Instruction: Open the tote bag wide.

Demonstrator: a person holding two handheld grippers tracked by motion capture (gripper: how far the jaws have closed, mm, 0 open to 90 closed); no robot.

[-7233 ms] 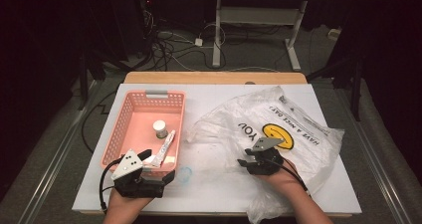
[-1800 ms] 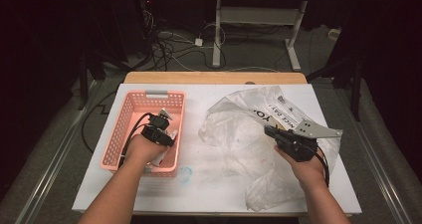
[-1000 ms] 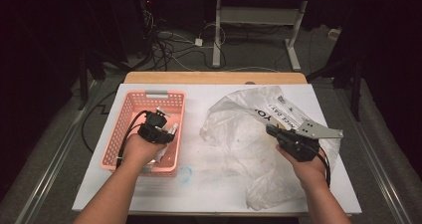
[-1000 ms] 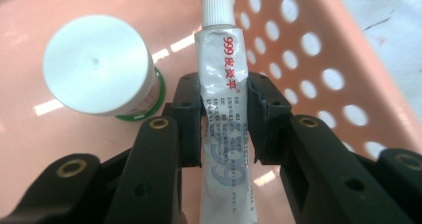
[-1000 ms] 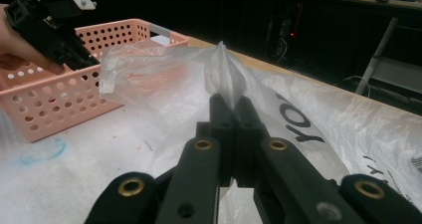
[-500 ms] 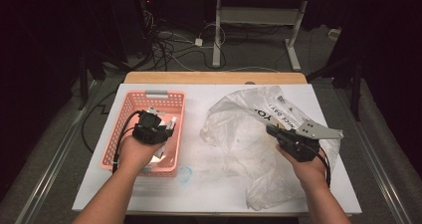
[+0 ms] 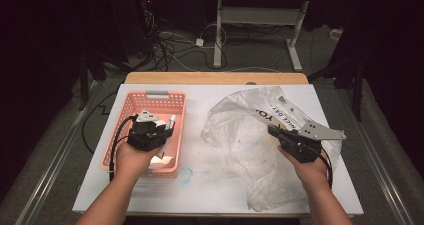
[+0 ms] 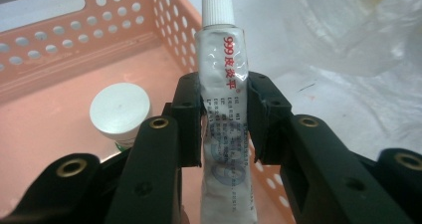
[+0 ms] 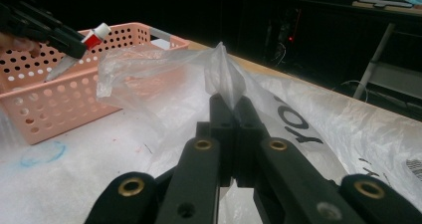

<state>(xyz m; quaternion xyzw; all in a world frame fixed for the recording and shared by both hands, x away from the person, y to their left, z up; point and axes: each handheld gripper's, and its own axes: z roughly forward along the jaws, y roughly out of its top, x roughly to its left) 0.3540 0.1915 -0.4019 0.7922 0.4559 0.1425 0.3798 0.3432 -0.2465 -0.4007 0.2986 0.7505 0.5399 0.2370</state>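
My left gripper [image 8: 224, 129] is clamped on a small white tube w/ red print [image 8: 222, 89], pads pressing both sides abt mid-length, jaws only as far apart as the tube is wide. The tube's white ribbed cap [image 8: 217, 5] points away from me, past the jaw tips; the flat crimped end runs back btwn the jaws toward my hand. In the high view the gripper [image 7: 162, 130] sits over the pink basket [image 7: 122, 130], w/ the tube [image 7: 170, 122] poking toward the basket's right wall. A small round jar w/ a white lid [image 8: 120, 109] stands on the basket floor, just left of the jaws in the left gripper view, not touching the tube.

My right gripper [image 9: 232, 112] is fully closed on a fold of the clear plastic bag [image 9: 164, 79], pinching it into a peak above the tips. The bag lies crumpled on the white table [image 7: 215, 185], right of the basket, black lettering on it. In the high view the right gripper [image 7: 274, 131] is at the bag's [image 7: 240, 130] middle, well apart from the left one. A blue ring mark [image 7: 185, 175] is drawn on the table near the basket's near right corner.
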